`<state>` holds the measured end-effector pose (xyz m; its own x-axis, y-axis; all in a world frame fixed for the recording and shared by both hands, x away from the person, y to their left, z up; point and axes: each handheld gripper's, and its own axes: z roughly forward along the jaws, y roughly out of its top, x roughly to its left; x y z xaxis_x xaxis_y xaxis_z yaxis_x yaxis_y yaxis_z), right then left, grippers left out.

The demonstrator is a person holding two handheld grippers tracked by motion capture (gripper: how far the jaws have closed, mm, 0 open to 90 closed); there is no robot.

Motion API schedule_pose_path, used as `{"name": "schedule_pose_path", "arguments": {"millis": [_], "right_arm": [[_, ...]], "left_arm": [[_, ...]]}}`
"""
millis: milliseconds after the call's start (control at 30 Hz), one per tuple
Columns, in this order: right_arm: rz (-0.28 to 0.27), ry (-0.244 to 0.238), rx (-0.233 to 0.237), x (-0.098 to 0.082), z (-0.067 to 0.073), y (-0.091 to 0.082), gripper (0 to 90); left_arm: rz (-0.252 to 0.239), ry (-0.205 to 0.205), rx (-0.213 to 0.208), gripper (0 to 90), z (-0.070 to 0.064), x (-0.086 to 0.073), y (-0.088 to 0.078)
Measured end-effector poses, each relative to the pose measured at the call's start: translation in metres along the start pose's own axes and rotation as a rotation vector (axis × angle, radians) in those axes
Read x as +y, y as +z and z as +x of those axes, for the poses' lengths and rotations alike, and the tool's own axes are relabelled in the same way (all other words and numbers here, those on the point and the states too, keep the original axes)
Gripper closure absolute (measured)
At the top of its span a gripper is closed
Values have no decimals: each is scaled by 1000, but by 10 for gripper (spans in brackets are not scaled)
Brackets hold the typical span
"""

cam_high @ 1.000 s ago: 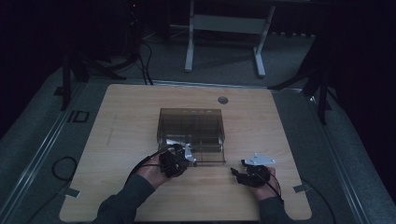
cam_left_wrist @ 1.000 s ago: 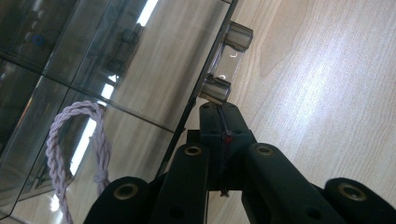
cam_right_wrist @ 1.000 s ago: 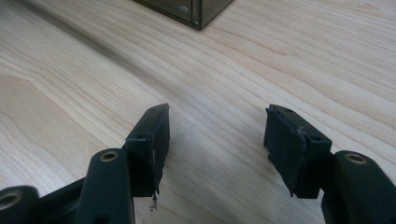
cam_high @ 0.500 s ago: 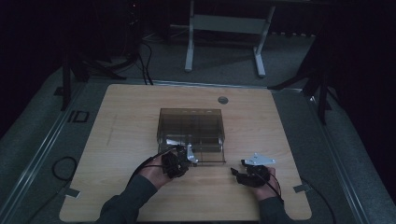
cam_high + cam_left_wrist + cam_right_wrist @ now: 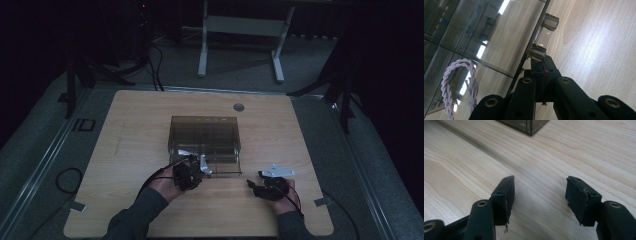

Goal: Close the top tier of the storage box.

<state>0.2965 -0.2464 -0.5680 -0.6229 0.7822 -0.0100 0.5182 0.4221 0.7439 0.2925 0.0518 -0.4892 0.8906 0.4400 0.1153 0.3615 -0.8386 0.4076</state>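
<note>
A smoked see-through box [image 5: 204,131] with inner compartments stands mid-table. Its clear bar handle [image 5: 545,35] sits on the front edge facing me. My left gripper [image 5: 199,169] [image 5: 543,65] is shut, its tips pressed up against the nearer post of that handle; whether the tips pinch the post I cannot tell. A pale twisted cord [image 5: 457,82] lies inside the box behind the wall. My right gripper [image 5: 254,183] [image 5: 539,192] rests low over bare wood right of the box, open, nothing between its pads. The box corner [image 5: 529,127] is ahead of it.
The wooden table [image 5: 130,150] has a round cable grommet [image 5: 238,107] near its far edge. Tape marks sit at the near corners. A white desk frame [image 5: 240,30] and dark stands lie on the floor beyond. Cables trail from both grippers.
</note>
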Motion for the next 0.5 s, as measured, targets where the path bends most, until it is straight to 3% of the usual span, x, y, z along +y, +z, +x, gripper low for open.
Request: {"name": "schedule_pose_path", "arguments": {"millis": [500], "right_arm": [[0, -1, 1, 0, 0, 0, 402]], "left_arm": [[-25, -25, 14, 900, 5, 0, -2]]}}
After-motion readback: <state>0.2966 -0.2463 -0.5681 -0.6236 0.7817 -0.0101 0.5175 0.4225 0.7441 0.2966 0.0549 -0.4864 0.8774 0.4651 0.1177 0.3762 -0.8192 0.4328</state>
